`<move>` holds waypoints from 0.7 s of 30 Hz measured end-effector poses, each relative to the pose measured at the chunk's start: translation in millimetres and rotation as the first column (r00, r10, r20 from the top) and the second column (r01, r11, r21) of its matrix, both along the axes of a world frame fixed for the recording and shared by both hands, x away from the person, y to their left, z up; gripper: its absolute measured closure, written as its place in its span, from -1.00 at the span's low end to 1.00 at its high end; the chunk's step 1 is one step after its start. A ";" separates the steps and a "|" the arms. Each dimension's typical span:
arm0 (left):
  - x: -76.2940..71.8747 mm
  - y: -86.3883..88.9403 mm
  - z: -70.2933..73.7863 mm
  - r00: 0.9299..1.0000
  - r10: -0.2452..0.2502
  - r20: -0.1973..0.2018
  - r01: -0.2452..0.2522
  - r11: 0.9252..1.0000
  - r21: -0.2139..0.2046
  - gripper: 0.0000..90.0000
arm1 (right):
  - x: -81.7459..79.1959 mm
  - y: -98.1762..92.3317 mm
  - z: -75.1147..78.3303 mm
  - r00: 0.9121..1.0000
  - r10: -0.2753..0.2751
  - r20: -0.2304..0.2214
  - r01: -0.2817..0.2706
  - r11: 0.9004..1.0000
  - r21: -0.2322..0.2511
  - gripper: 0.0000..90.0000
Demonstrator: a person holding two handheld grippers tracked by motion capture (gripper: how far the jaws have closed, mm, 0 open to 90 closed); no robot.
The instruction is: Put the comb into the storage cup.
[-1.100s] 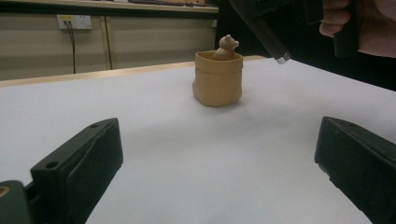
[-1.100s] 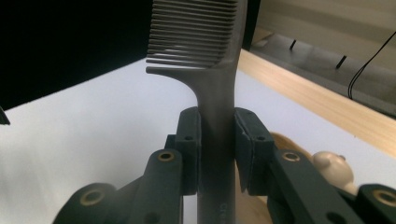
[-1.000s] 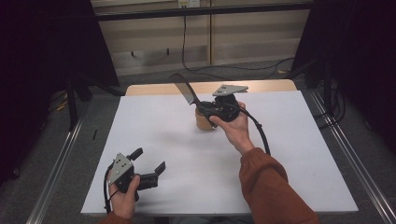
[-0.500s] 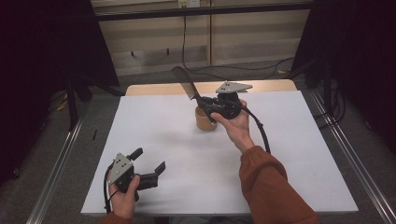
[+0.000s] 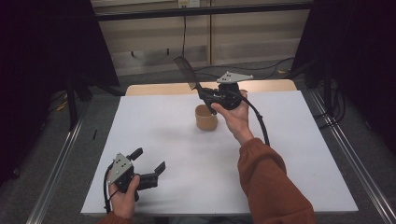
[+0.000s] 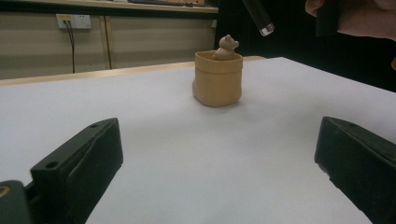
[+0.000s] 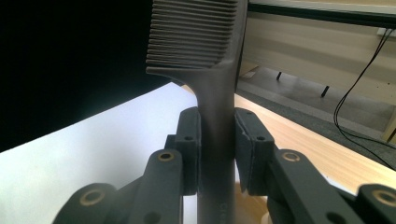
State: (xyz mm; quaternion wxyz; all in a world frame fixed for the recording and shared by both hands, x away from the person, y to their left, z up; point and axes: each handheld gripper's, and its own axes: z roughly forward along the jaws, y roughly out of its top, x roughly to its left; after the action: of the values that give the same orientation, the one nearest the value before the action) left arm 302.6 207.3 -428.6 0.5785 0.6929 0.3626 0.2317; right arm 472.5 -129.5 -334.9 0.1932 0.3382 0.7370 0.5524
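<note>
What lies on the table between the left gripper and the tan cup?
Nothing: in the high view the white table top is bare between the left gripper and the tan cup; the left gripper view agrees.

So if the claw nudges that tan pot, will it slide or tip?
Probably slides: the pot is squat with a broad base on the smooth white table. It looks like thick clay, so likely heavy for its size and chippable. The small figure inside might rattle.
</note>
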 end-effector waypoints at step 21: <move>-0.7 1.3 0.3 1.000 0.004 0.008 -0.004 1.000 -0.003 -0.98 | 33.7 7.3 -25.3 1.000 -0.003 -0.026 0.003 0.999 0.032 0.62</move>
State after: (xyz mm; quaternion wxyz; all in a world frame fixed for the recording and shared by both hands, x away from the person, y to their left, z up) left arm 301.9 208.5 -428.2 0.5804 0.6906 0.3619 0.2351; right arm 506.1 -122.2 -360.1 0.1789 0.3496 0.7301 0.5592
